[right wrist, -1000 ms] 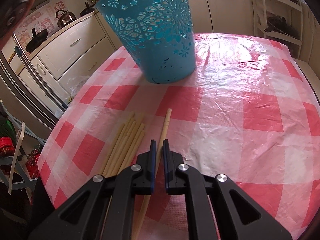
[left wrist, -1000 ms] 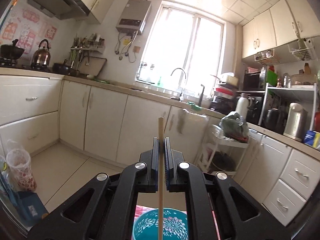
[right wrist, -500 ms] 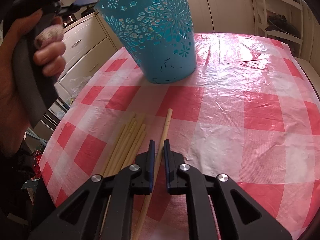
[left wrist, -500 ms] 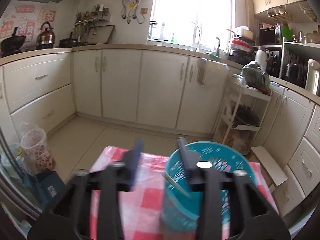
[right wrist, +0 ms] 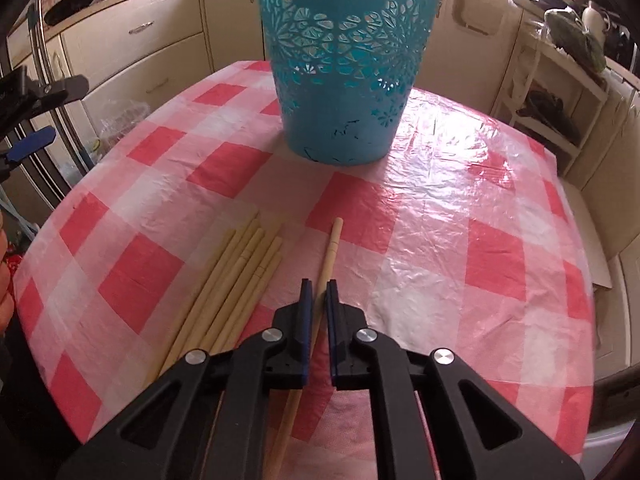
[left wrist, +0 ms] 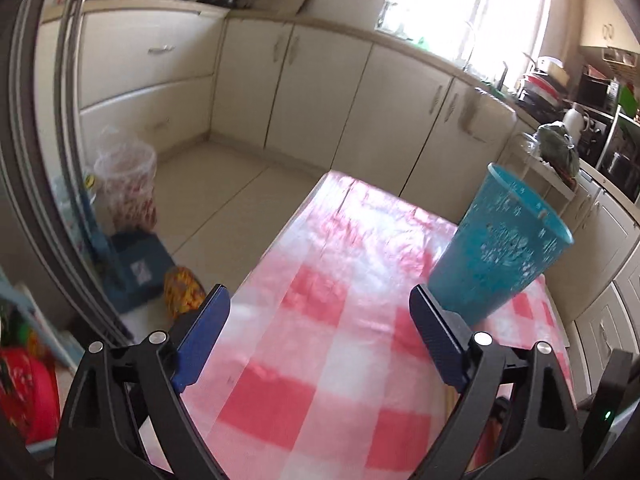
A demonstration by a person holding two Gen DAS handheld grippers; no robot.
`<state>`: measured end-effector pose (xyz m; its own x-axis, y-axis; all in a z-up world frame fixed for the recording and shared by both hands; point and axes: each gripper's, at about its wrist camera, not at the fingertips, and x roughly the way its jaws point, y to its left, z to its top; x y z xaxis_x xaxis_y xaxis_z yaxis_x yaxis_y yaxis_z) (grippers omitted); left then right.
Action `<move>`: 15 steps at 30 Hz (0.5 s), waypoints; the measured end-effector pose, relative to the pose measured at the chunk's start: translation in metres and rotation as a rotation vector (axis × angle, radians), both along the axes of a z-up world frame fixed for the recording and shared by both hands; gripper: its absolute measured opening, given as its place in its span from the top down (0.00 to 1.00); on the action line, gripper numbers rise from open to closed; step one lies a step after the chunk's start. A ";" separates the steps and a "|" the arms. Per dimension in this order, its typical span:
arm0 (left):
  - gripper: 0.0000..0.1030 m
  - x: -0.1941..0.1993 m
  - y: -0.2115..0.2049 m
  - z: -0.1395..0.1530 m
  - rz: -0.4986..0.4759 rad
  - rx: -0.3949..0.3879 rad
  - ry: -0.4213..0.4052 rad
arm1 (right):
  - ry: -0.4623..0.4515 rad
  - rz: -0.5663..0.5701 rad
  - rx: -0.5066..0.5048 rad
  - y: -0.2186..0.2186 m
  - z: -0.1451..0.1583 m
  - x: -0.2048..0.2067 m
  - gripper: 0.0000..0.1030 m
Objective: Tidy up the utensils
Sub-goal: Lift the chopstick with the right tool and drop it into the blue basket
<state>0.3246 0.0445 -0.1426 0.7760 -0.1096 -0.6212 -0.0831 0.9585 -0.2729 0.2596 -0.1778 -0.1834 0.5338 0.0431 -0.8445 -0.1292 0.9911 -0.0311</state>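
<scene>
Tabletop (right wrist: 460, 208) in red-white checked plastic cover carries teal basket (right wrist: 340, 60), chopstick bundle (right wrist: 228, 292), one separate chopstick (right wrist: 330, 252).

Teal cutout basket (right wrist: 340, 64) upright, pale chopsticks (right wrist: 236, 276) bundled flat nearby

The left gripper (left wrist: 318, 312) tilts downward, its jaws wide apart after just opening, nothing between them. The right gripper (right wrist: 317, 294) angles steeply down, jaws nearly together.

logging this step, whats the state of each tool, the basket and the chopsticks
left tool: open, nothing between its jaws, just been opening
right tool: shut on single chopstick
blue basket: upright on the checked tablecloth
chopstick bundle: lying flat, side by side, untouched
</scene>
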 end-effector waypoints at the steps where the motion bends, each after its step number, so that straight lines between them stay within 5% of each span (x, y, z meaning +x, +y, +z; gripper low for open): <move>1: 0.15 -0.005 0.006 -0.005 0.006 -0.011 0.009 | 0.003 -0.009 0.035 -0.005 0.002 -0.001 0.94; 7: 0.15 -0.007 0.017 -0.031 0.016 -0.033 0.055 | -0.184 -0.056 0.428 -0.057 0.076 -0.025 0.94; 10: 0.15 -0.002 0.014 -0.041 0.027 -0.048 0.072 | -0.383 -0.047 0.518 -0.068 0.136 -0.020 0.94; 15: 0.15 -0.002 0.009 -0.042 0.033 -0.034 0.061 | -0.597 -0.097 0.581 -0.073 0.191 0.032 0.94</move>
